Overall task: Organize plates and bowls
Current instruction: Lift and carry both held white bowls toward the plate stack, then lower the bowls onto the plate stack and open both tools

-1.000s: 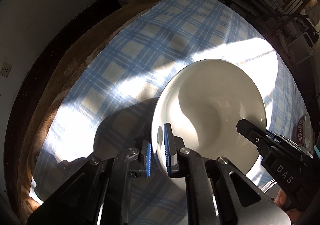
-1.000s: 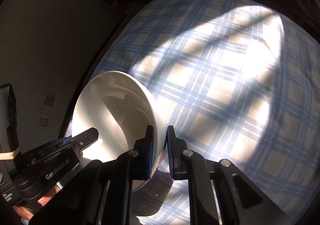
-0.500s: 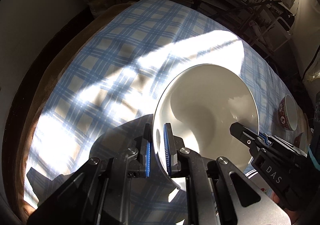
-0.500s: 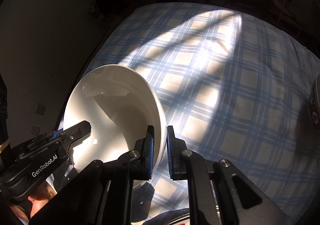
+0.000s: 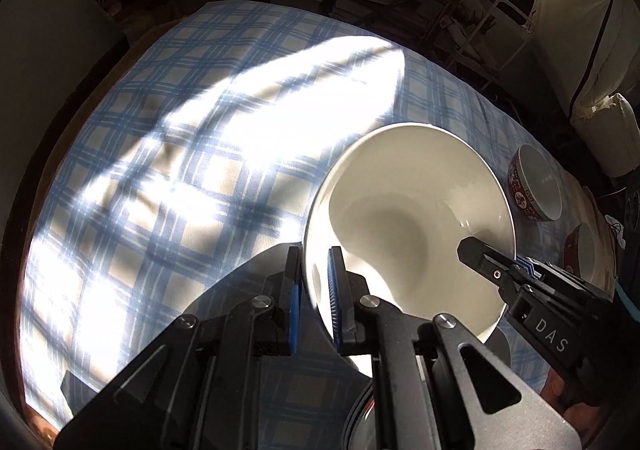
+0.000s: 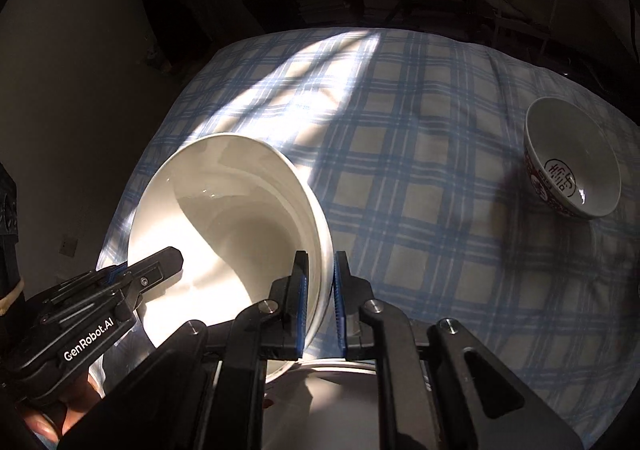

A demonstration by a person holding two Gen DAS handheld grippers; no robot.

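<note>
A large white bowl (image 5: 408, 210) (image 6: 232, 218) hangs tilted above the blue plaid tablecloth (image 5: 192, 138), held by both grippers on opposite sides of its rim. My left gripper (image 5: 314, 266) is shut on the rim's left side, one pad inside and one outside. My right gripper (image 6: 320, 266) is shut on the right side in the same way. In each wrist view the other gripper's inner finger (image 5: 480, 254) (image 6: 156, 266) lies inside the bowl. A white plate (image 6: 340, 382) lies just below the bowl, at the right wrist view's bottom edge.
A red patterned bowl (image 5: 536, 186) (image 6: 572, 162) stands on the cloth to the right, and a second red bowl (image 5: 584, 254) sits nearer. Dark shelves and clutter stand beyond the table's far edge. A person's fingers (image 6: 44, 422) hold the left gripper.
Both grippers have carried the white bowl rightward across the table. The red bowls and the white plate below have come into view. Both grips are unchanged.
</note>
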